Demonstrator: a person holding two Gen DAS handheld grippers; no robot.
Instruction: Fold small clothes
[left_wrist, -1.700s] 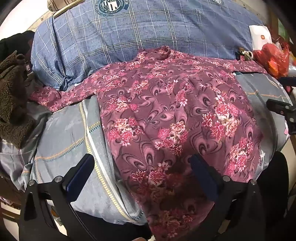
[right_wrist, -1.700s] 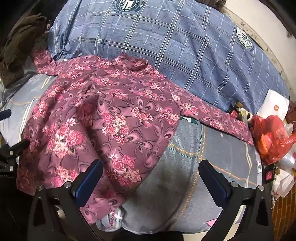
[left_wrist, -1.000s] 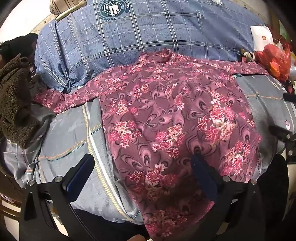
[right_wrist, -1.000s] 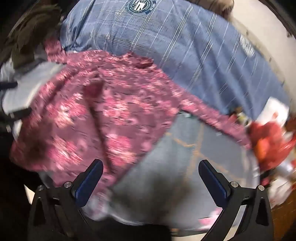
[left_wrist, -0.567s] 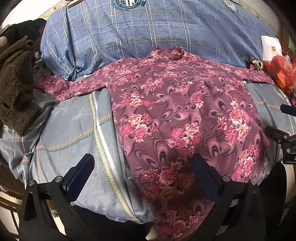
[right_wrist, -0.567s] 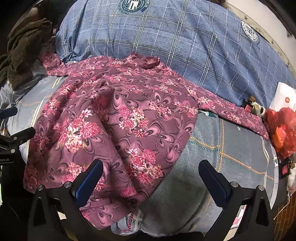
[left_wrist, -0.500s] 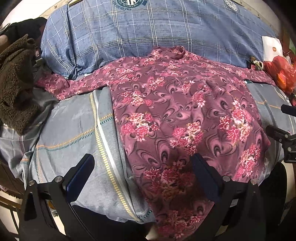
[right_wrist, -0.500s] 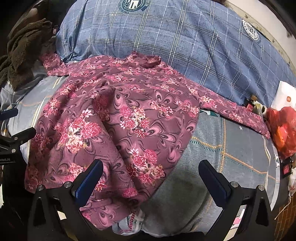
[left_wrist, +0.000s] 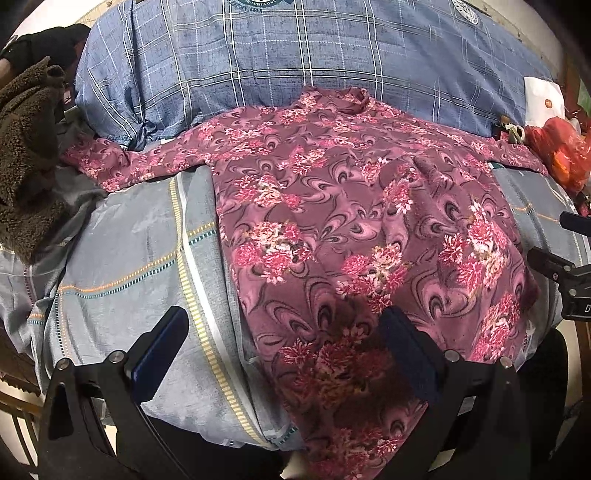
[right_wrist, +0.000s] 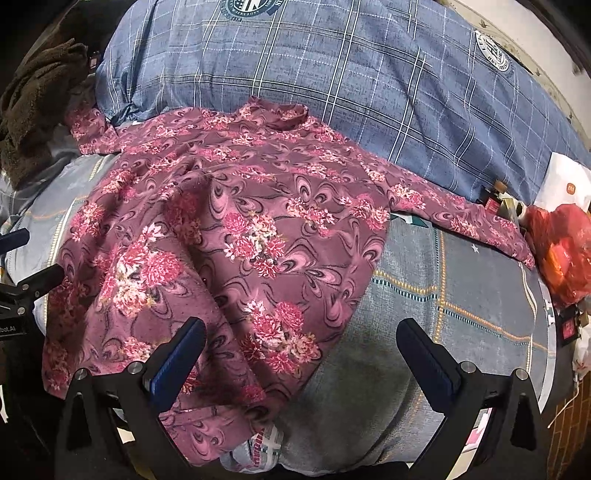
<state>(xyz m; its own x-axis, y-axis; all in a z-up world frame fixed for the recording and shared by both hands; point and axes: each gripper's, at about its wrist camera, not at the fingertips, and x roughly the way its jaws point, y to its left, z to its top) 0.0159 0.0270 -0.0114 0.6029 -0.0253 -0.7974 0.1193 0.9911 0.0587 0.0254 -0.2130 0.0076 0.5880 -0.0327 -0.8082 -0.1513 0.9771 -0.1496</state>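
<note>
- Nearest, the left gripper (left_wrist: 282, 343) hangs spread wide and empty over the hem of the floral shirt (left_wrist: 351, 229); its right finger sits above the cloth, its left above the grey bedsheet (left_wrist: 122, 258).
- The right gripper (right_wrist: 301, 349) is likewise splayed and holds nothing, straddling the shirt's right edge.
- Risk: the hem droops off the bed edge below both grippers, so a shallow pinch could catch the bedsheet too, or the slippery cloth could slide off.
- Farther ahead, a ridge wrinkles the body; folding over it would trap a crease.
- Farthest, sleeves reach outward against the blue plaid quilt (right_wrist: 369, 74); the right cuff lies near a red plastic bag (right_wrist: 561, 251) and could snag.
</note>
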